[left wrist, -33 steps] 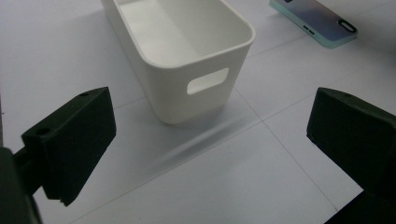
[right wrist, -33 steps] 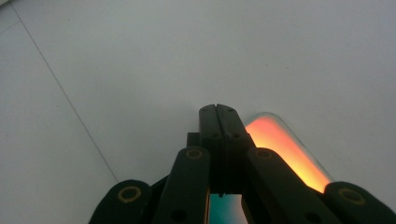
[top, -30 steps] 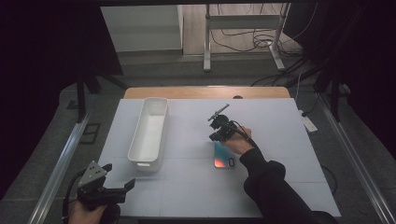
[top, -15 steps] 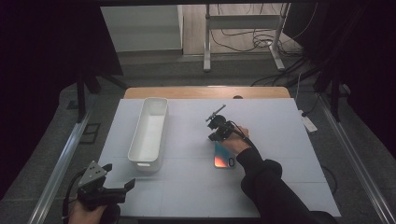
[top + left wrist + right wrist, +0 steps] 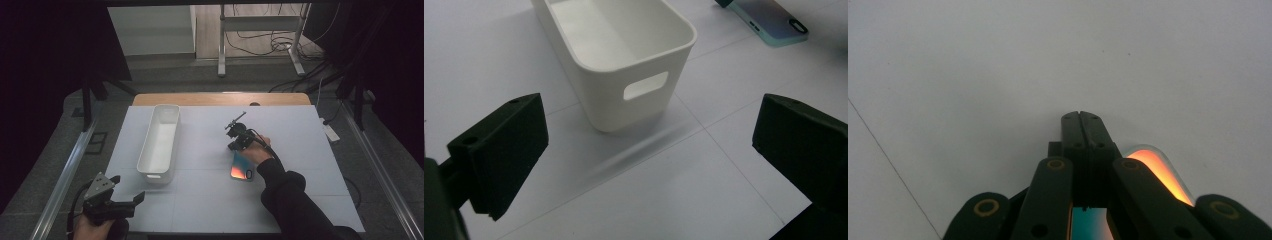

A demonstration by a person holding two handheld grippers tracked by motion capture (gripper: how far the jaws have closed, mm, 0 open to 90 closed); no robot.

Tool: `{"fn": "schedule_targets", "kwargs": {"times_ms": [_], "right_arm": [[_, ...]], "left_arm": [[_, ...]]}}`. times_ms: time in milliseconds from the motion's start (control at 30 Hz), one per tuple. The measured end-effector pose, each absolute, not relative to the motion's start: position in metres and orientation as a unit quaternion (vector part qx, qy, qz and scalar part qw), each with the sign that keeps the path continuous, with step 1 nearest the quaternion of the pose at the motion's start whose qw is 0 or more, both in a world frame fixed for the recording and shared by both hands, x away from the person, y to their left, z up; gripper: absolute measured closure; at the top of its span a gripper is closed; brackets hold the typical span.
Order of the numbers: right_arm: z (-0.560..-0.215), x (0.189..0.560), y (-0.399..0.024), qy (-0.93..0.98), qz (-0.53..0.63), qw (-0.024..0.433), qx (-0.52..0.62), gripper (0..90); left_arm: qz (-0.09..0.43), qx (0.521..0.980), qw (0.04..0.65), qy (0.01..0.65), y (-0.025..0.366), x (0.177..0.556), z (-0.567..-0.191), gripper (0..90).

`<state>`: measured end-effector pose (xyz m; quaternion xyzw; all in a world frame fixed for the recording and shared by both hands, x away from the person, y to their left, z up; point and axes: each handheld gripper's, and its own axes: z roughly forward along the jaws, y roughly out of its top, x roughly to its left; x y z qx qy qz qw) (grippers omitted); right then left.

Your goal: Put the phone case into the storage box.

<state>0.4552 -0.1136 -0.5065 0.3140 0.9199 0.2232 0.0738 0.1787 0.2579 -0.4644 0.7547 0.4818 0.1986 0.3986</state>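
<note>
So far the right gripper (image 5: 239, 134), fingers pressed together, rests on the phone case (image 5: 241, 168) lying on the tabletop (image 5: 200, 200) beside the white bin (image 5: 160, 142), not yet lifted; the left gripper (image 5: 112, 202) waits wide open, empty.

A table (image 5: 200, 210) with a pale grey-white top, crossed by thin seam lines, carries the things; a strip of bare wood shows along its far edge. On its left half stands a long white bin (image 5: 161, 142) with a handle slot in its near end, lying lengthwise front to back. A phone case (image 5: 241, 167) with an orange-to-teal sheen lies flat near the middle, well apart from the bin.
</note>
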Motion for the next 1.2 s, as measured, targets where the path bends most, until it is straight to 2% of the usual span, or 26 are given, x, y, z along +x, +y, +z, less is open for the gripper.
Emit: {"fn": "schedule_targets", "kwargs": {"times_ms": [1200], "right_arm": [[-0.503,0.462,-0.174,0.9,0.217,0.083,0.368,89.0]], "left_arm": [[0.2,0.756,0.395,0.483,0.257,0.179,-0.465,2.0]]}}
